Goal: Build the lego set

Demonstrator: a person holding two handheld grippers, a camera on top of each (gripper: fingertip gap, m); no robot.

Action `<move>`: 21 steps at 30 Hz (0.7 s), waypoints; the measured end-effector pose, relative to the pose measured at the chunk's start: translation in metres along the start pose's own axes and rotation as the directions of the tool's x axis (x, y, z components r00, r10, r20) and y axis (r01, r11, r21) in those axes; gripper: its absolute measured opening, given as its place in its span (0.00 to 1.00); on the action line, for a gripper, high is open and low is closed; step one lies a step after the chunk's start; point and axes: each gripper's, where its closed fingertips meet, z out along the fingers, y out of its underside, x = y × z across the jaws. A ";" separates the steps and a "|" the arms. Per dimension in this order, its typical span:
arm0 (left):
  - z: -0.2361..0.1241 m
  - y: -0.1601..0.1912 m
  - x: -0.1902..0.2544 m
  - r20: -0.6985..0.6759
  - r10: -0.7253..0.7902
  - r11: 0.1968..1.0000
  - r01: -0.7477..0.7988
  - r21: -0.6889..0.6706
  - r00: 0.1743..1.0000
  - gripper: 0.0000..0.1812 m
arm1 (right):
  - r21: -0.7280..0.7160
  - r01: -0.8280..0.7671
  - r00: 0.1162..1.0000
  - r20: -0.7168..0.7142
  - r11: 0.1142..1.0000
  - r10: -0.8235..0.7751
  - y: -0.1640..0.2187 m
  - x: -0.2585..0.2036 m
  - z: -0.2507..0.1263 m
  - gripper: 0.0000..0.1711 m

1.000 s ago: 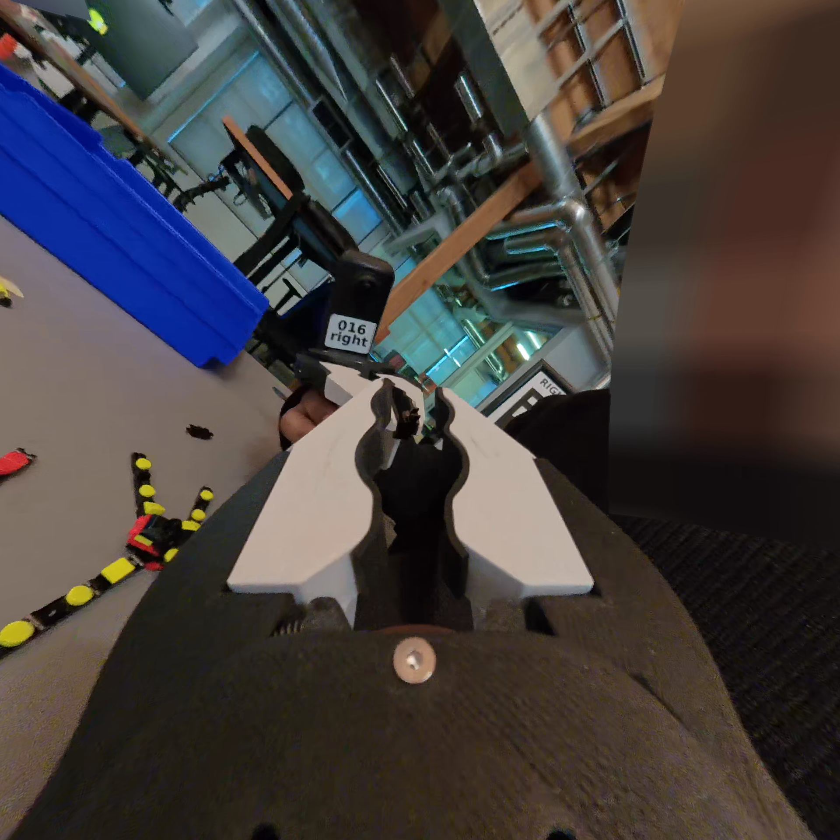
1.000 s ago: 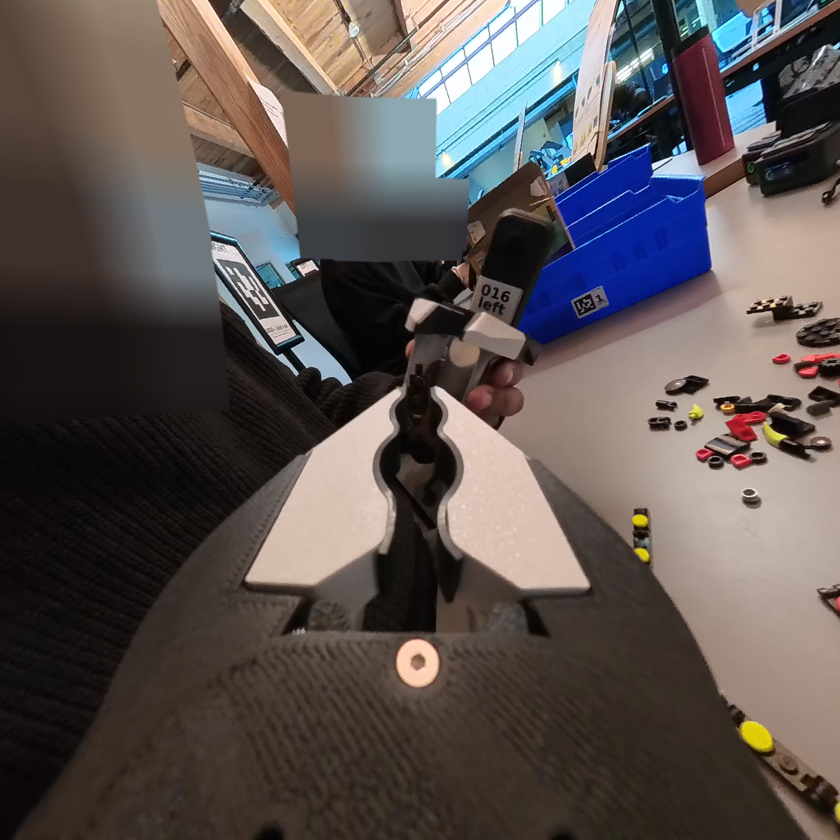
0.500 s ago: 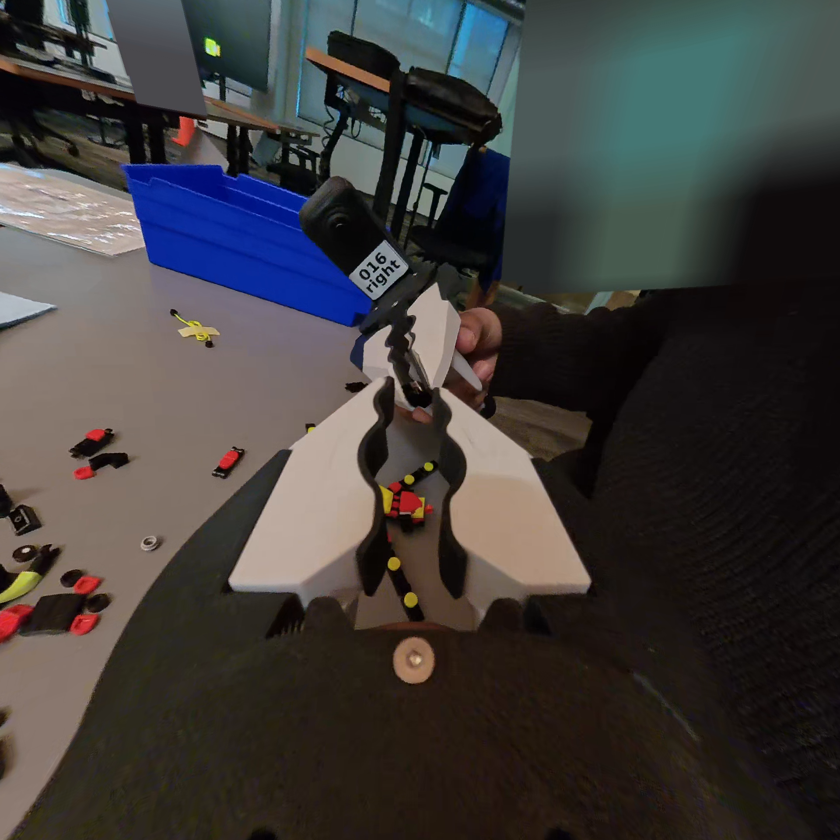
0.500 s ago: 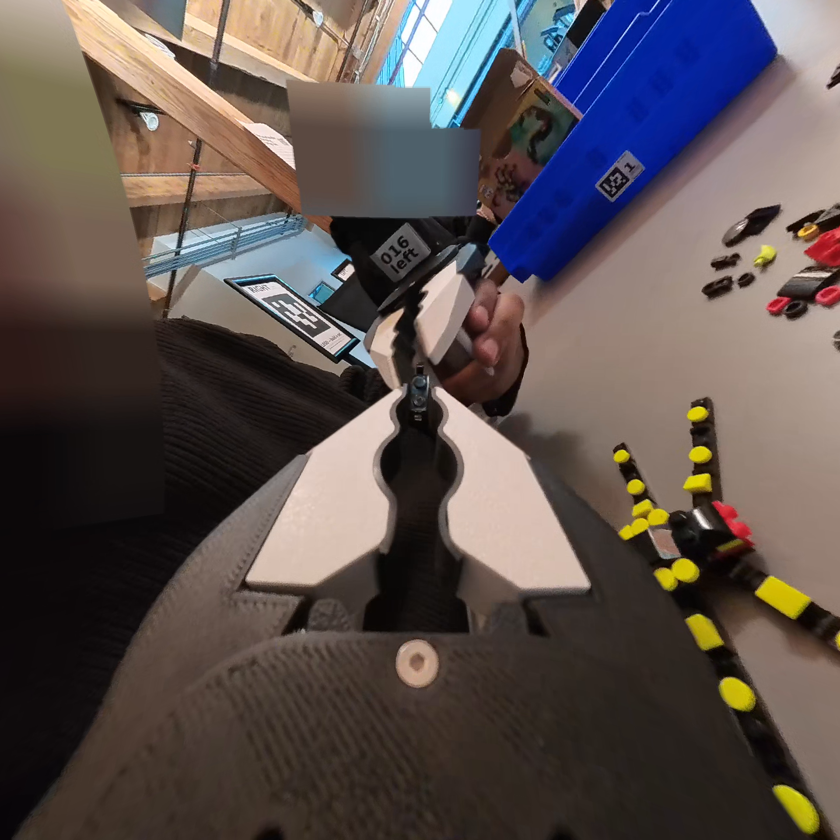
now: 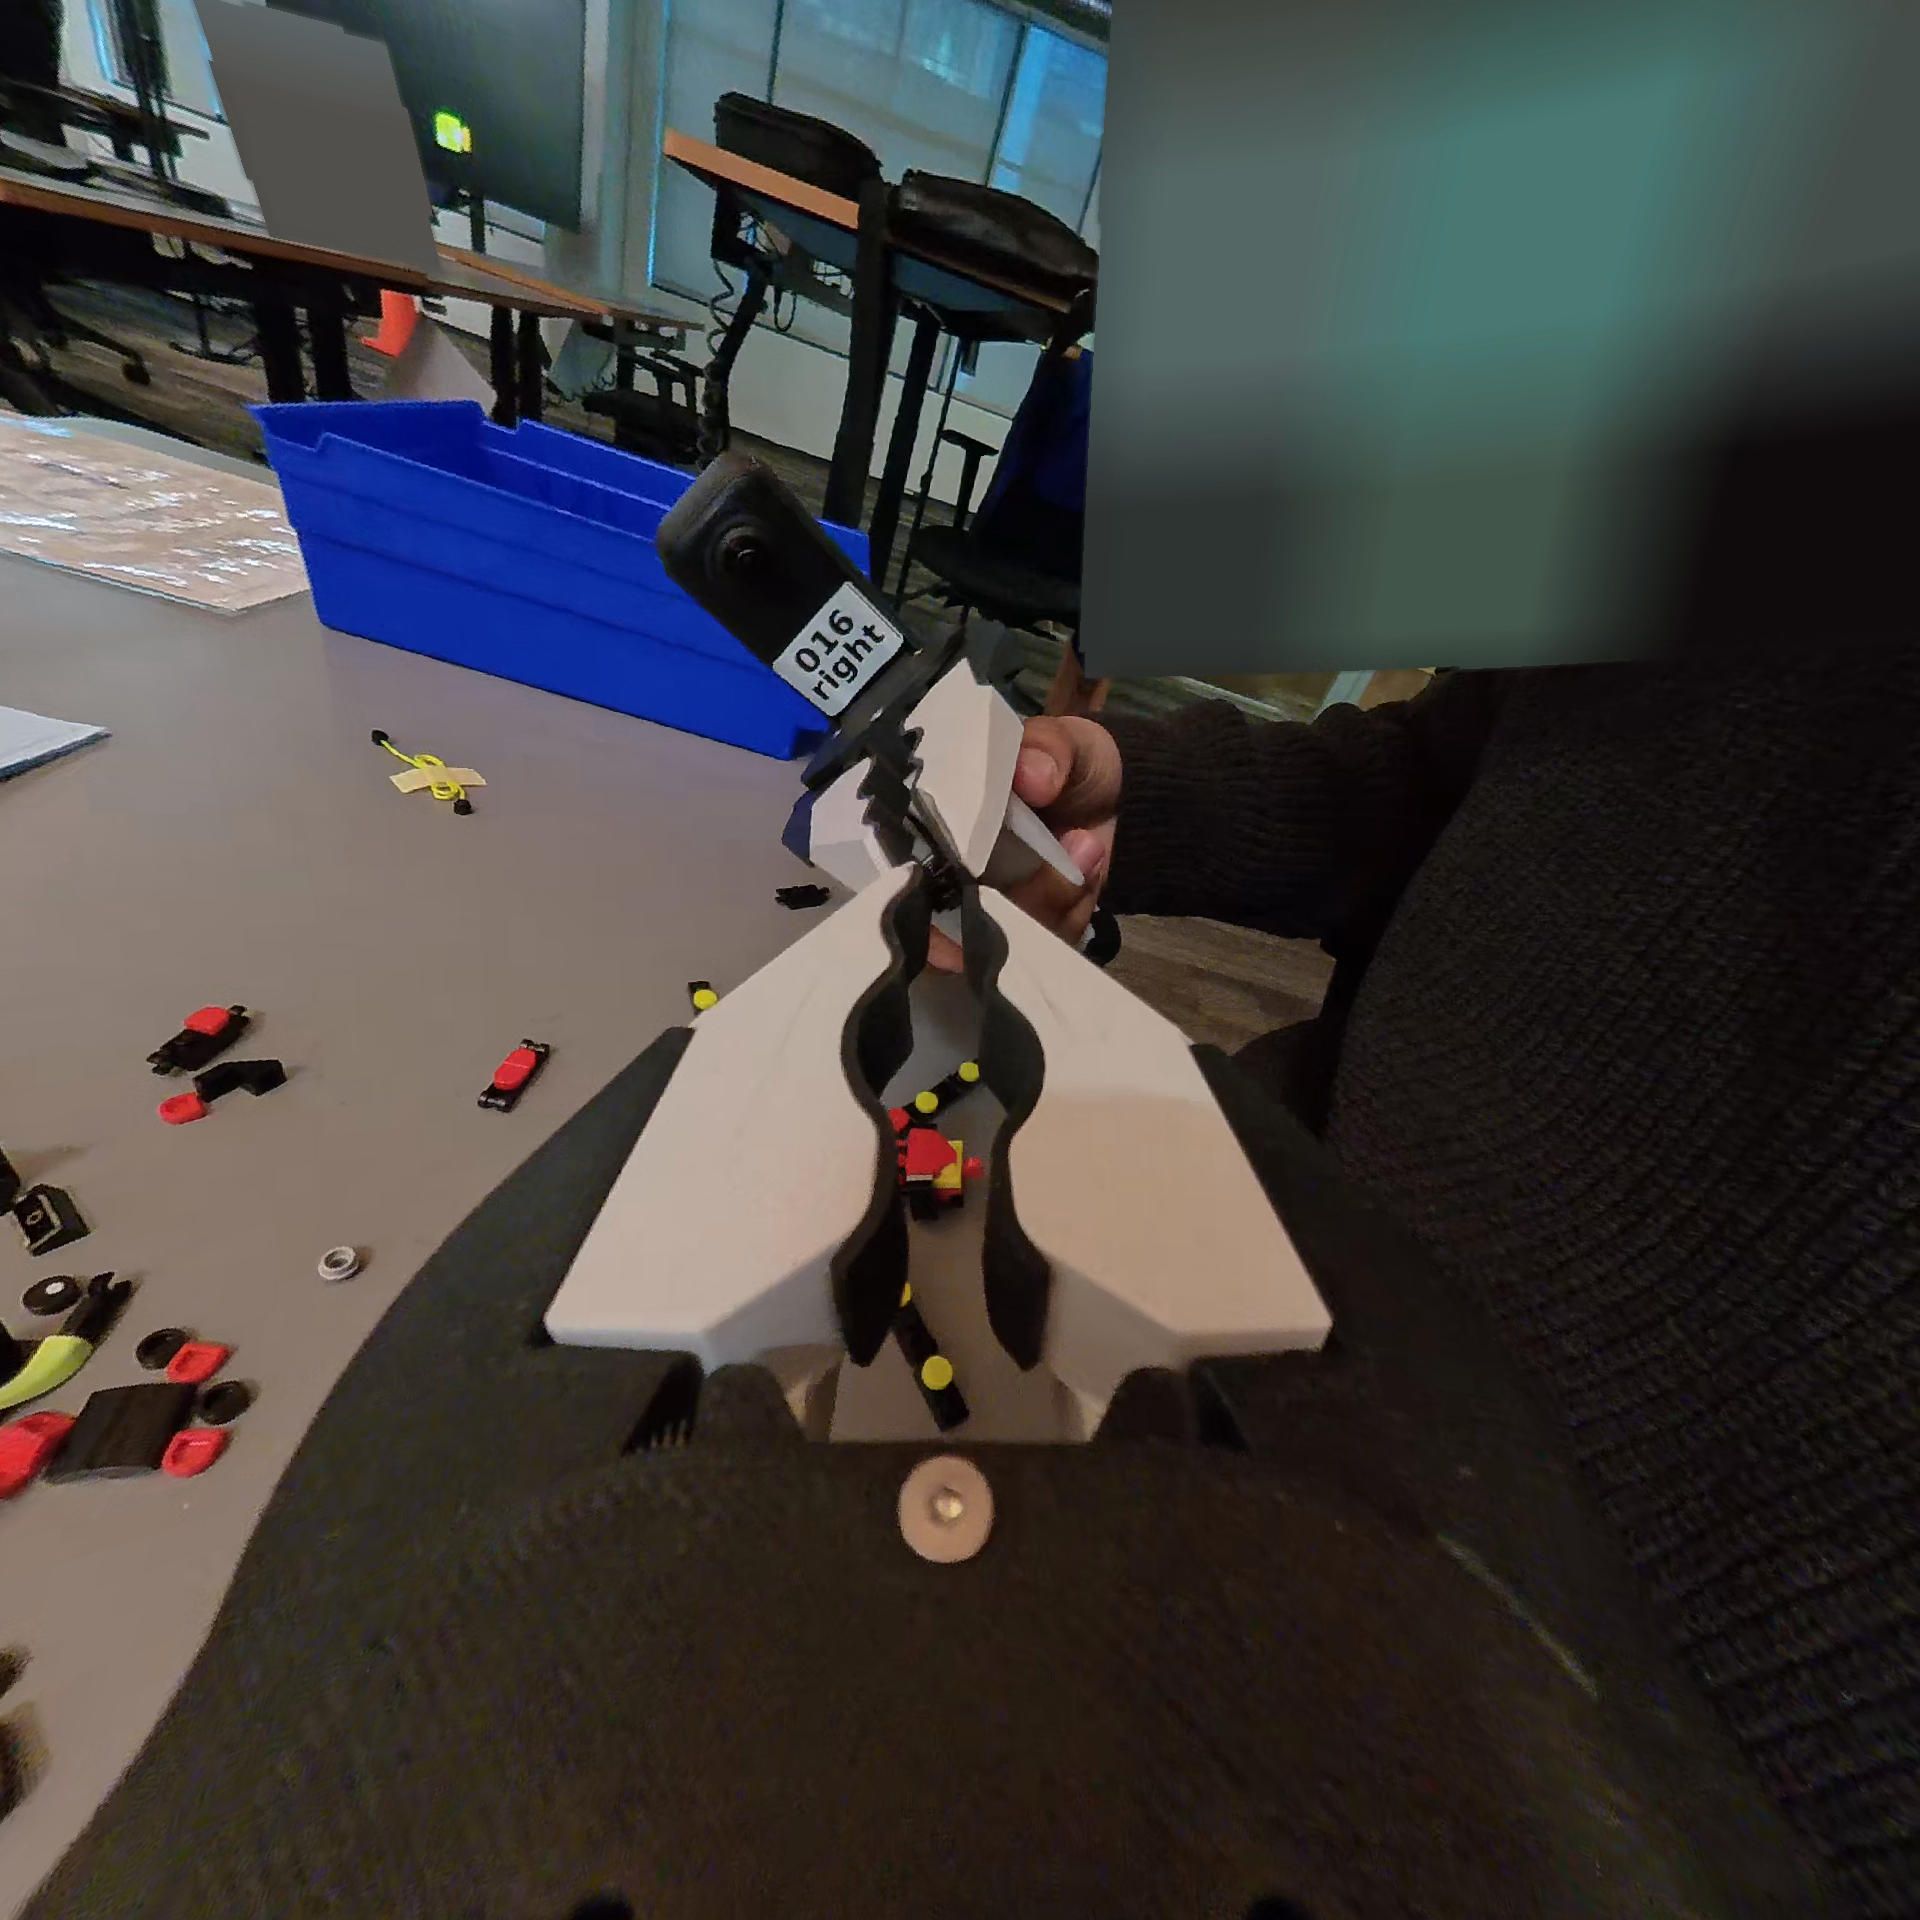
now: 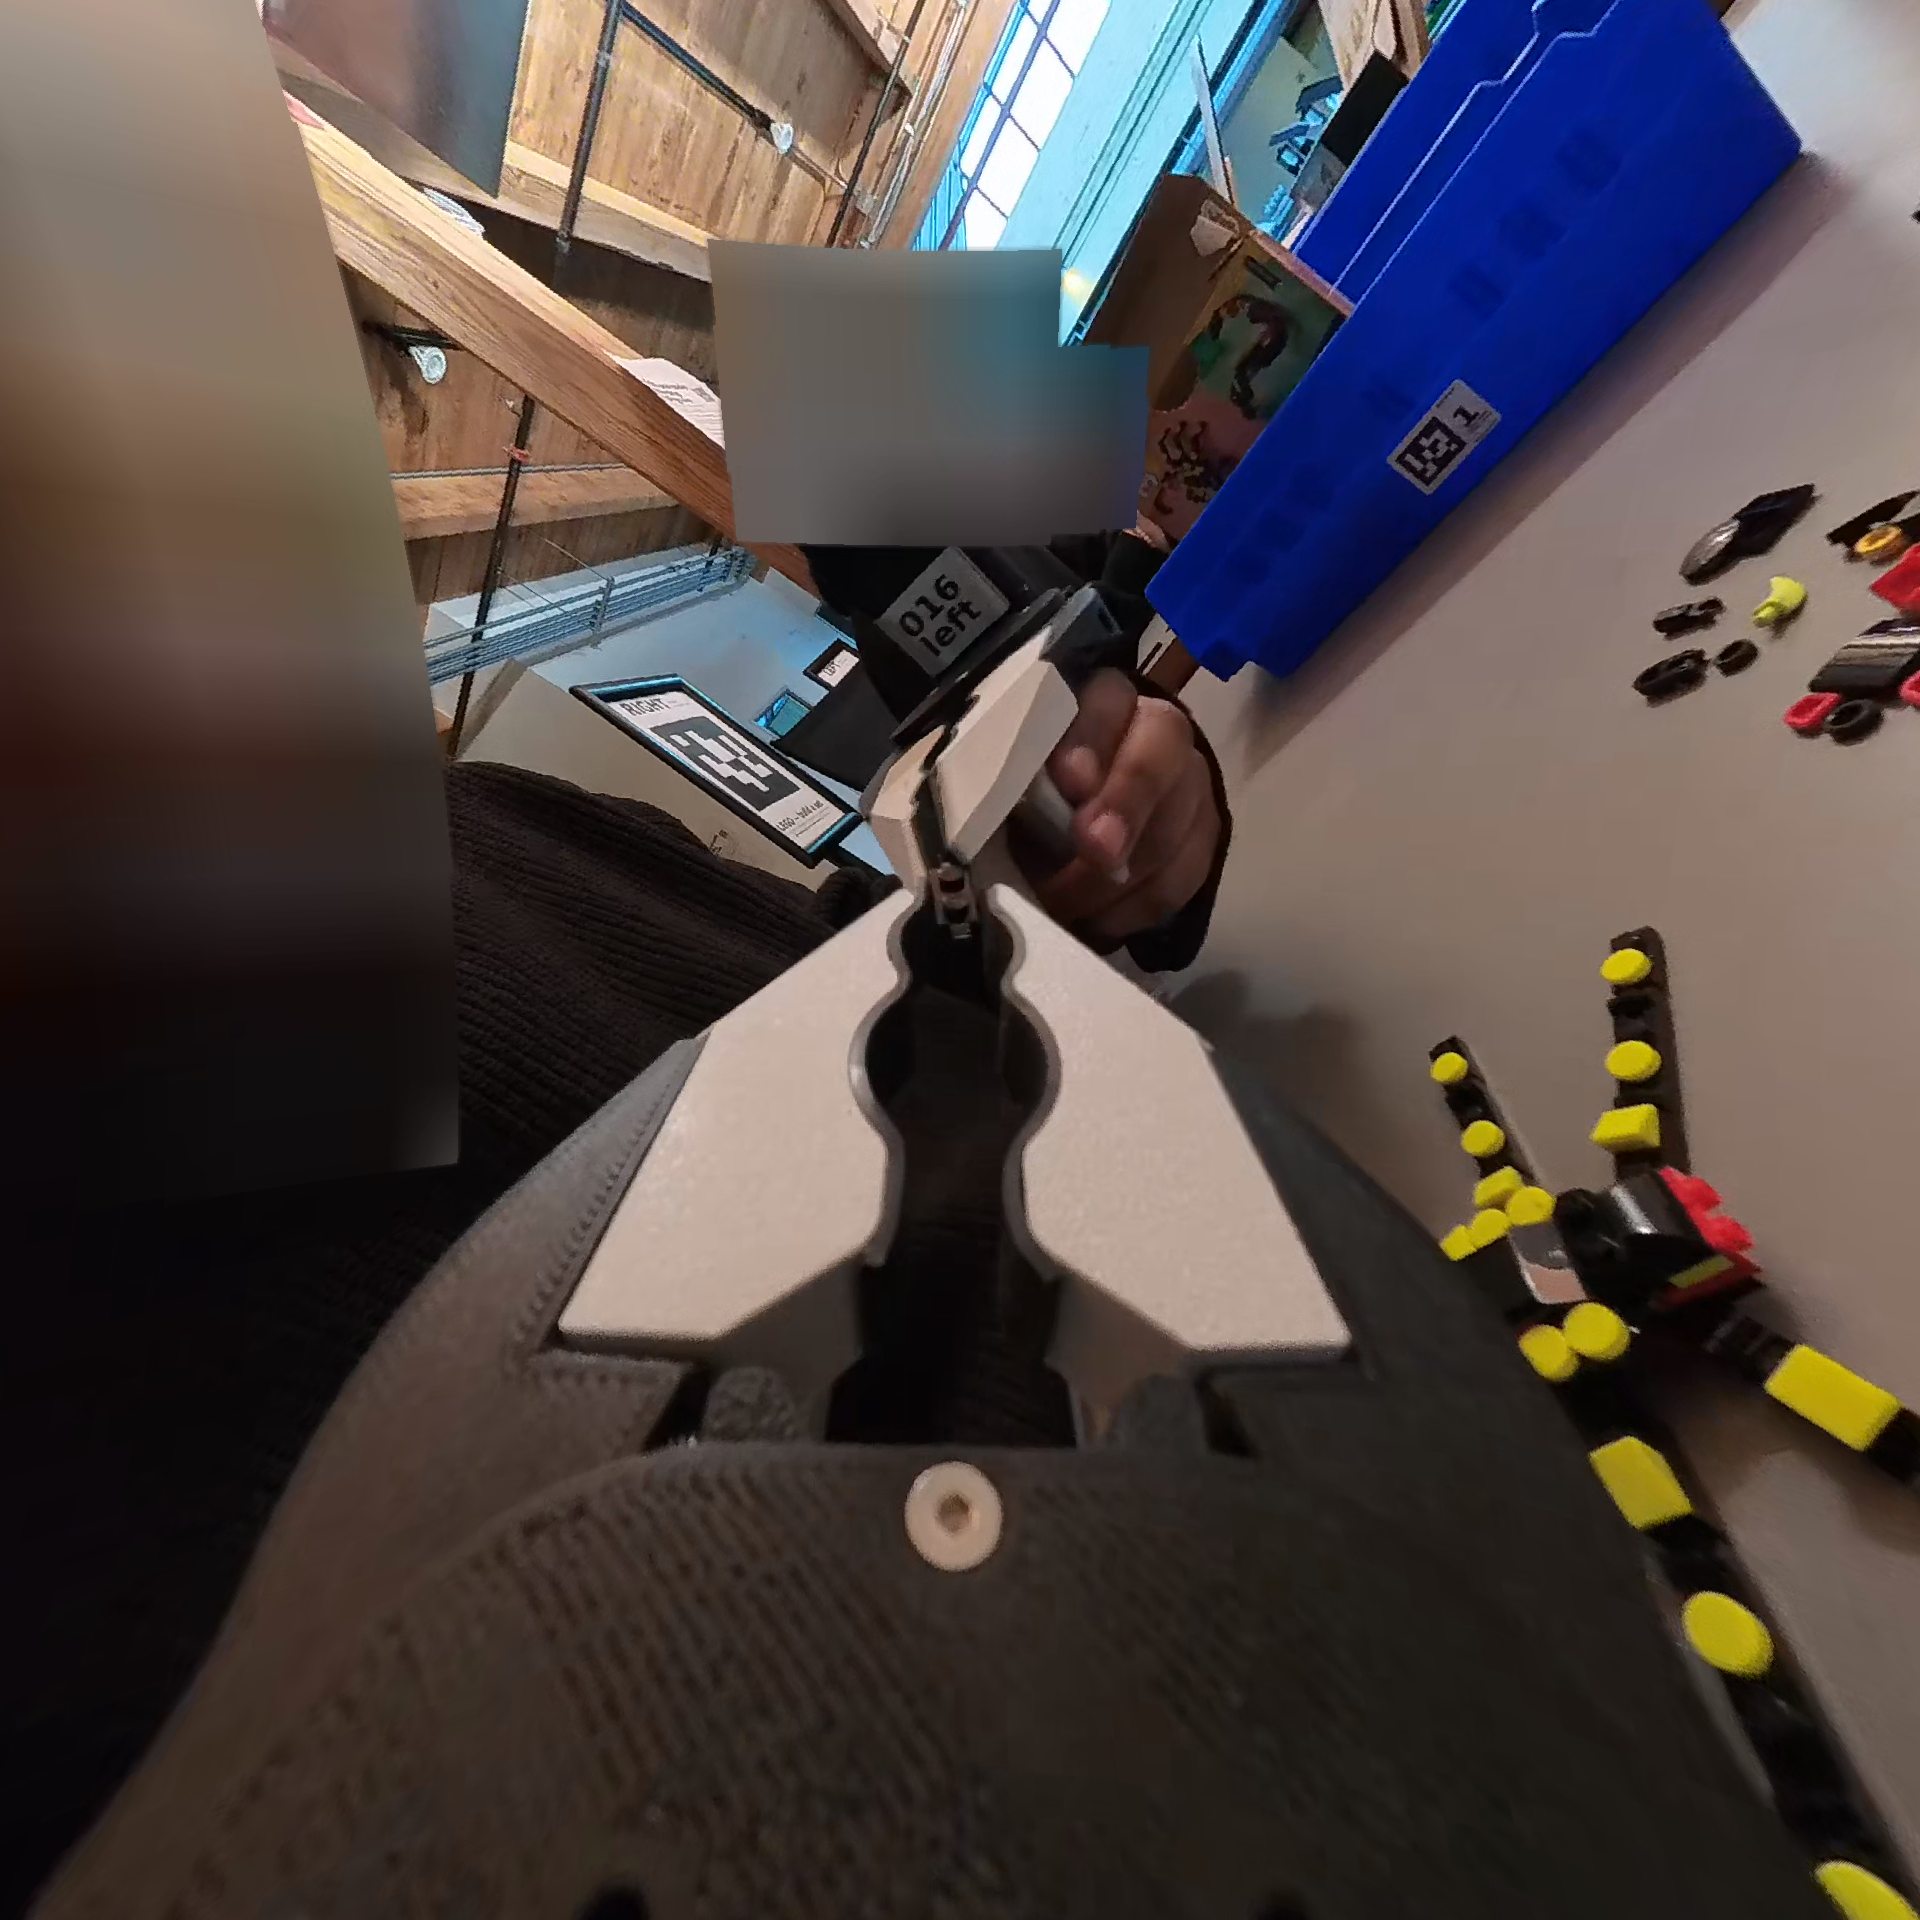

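Left wrist view looks down its own left claw (image 5: pixel 940 899), whose two black-lined fingers nearly meet at the tips around a tiny dark piece (image 5: pixel 943 871); through the gap behind them lies the half-built model (image 5: pixel 928 1169), red and black with yellow-studded black strips, resting on the grey bench (image 5: pixel 312 883). To the left a loose scatter of red and black parts lies on the bench, with one grey ring (image 5: pixel 340 1263) and one lime curved piece (image 5: pixel 42 1371). Tip to tip with the left claw comes the right claw (image 5: pixel 925 857), held in a hand (image 5: pixel 1070 790), its fingers pinched close. Farther off stands one blue bin (image 5: pixel 499 551).

Right wrist view shows the meeting plainly: the small dark piece (image 6: pixel 954 902) is gripped between the left claw's (image 6: pixel 951 883) closed tips, and the right claw (image 6: pixel 953 914) is narrowly parted around its lower end; whether it presses the piece I cannot tell. Only this view shows the model (image 6: pixel 1631 1236) in full, with several yellow-studded legs fanning out, and two stacked blue bins (image 6: pixel 1475 343) beyond.
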 end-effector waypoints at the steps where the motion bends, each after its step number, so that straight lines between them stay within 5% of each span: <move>1: 0.000 0.000 0.000 -0.006 -0.006 1.000 0.006 -0.001 1.000 0.01 | 0.001 -0.002 1.000 0.006 1.000 0.002 0.000 -0.001 0.000 0.03; 10: 0.001 0.006 0.001 0.056 0.143 0.989 -0.142 -0.032 0.988 0.02 | -0.018 -0.124 0.992 0.036 0.992 0.125 0.004 0.001 -0.002 0.03; 21: 0.002 0.011 0.001 0.028 0.121 0.991 -0.119 -0.064 0.992 0.01 | 0.002 -0.153 0.988 0.036 0.988 0.153 0.003 0.004 0.000 0.04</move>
